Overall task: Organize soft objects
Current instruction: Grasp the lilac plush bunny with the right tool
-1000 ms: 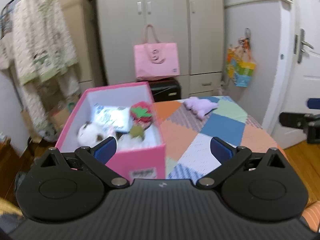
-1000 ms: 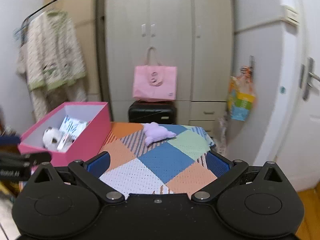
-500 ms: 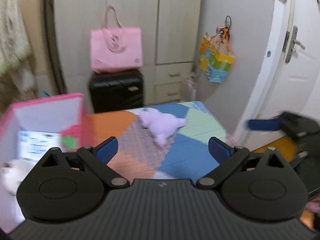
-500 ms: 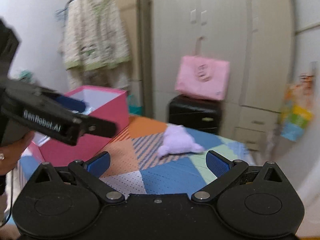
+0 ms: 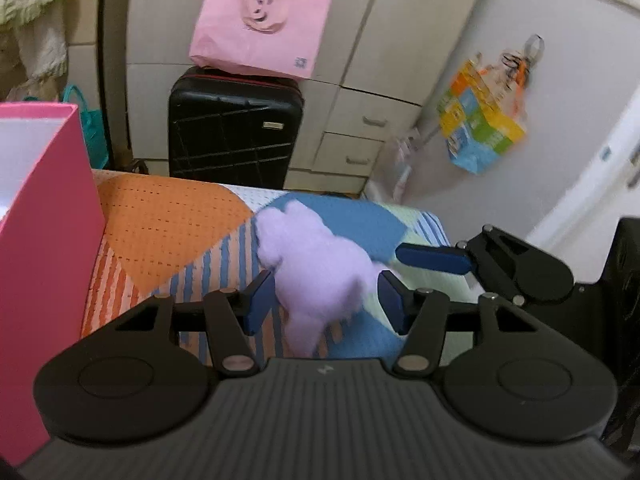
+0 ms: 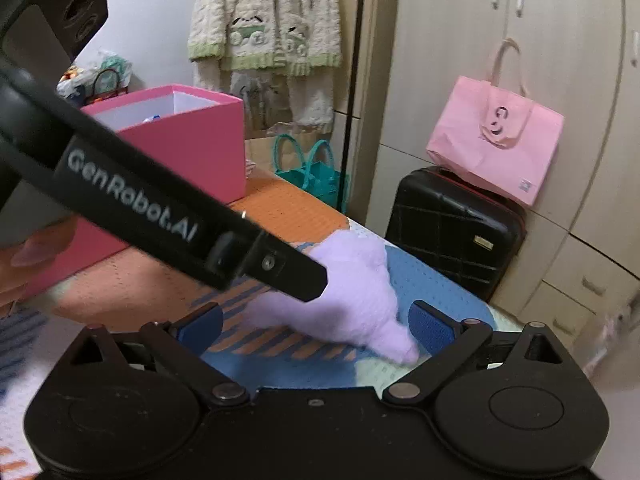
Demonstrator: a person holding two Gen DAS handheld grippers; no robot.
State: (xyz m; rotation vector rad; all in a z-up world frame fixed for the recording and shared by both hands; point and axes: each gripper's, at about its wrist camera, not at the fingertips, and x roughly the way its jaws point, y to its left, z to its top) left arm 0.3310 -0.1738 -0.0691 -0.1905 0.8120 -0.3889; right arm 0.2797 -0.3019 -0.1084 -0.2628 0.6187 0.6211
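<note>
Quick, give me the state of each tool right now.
Left tool: jaws have just been closing around the purple plush toy; whether the pads press it yet cannot be told.
Right tool: open beside the toy, holding nothing.

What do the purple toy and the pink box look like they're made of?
Purple toy: apparently plush fabric, matte and fuzzy, with soft rounded edges. Pink box: likely rigid cardboard, smooth pink outside, white inside, with straight thin walls and crisp corners.
</note>
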